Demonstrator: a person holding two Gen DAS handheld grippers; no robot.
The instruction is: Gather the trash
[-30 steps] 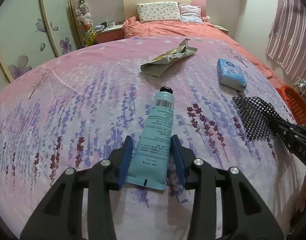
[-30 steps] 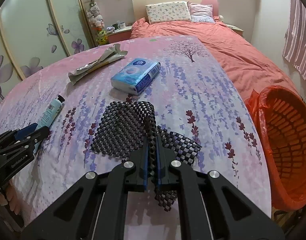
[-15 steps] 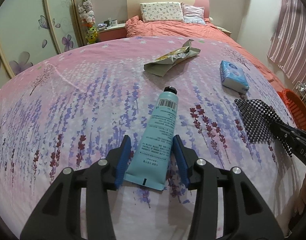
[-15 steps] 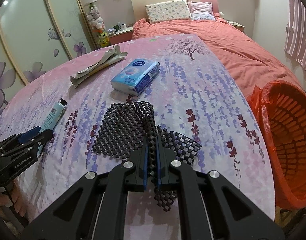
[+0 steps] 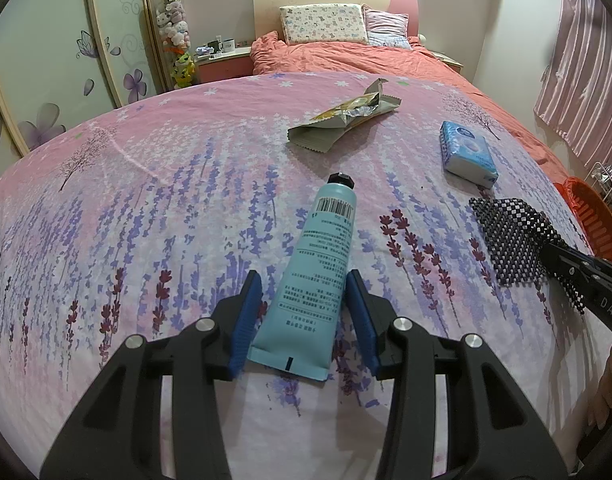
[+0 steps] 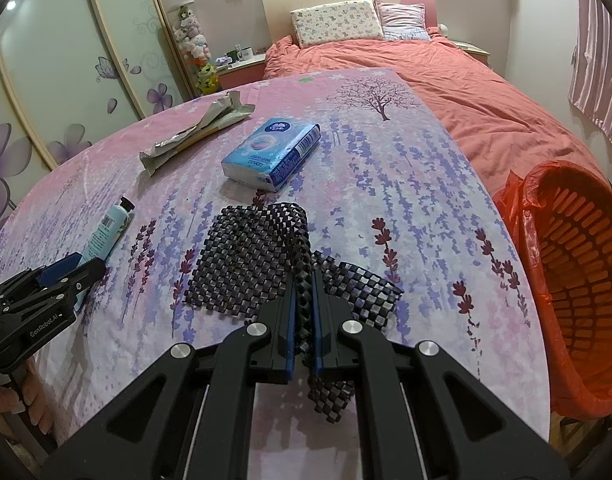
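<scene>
A light-blue tube (image 5: 326,256) with a black cap lies flat on the flowered tablecloth (image 5: 145,220). My left gripper (image 5: 303,282) straddles its crimped end, open, with a thin gap showing between each blue pad and the tube. The right wrist view shows the same tube (image 6: 105,232) and left gripper (image 6: 73,268) at the left. My right gripper (image 6: 303,280) is shut on a fold of a black checkered mesh mat (image 6: 245,260), most of which rests on the cloth. The mat (image 5: 510,232) and right gripper (image 5: 578,268) also appear at the right of the left wrist view.
An empty silver snack wrapper (image 5: 346,120) and a blue tissue pack (image 5: 468,154) lie farther back on the table. An orange basket lined with a red bag (image 6: 578,280) stands off the table's right edge. A bed with a coral quilt (image 6: 446,72) is behind.
The left gripper's pads have parted slightly from the tube's sides. The right gripper keeps its hold on the mesh mat, and nothing else has moved.
</scene>
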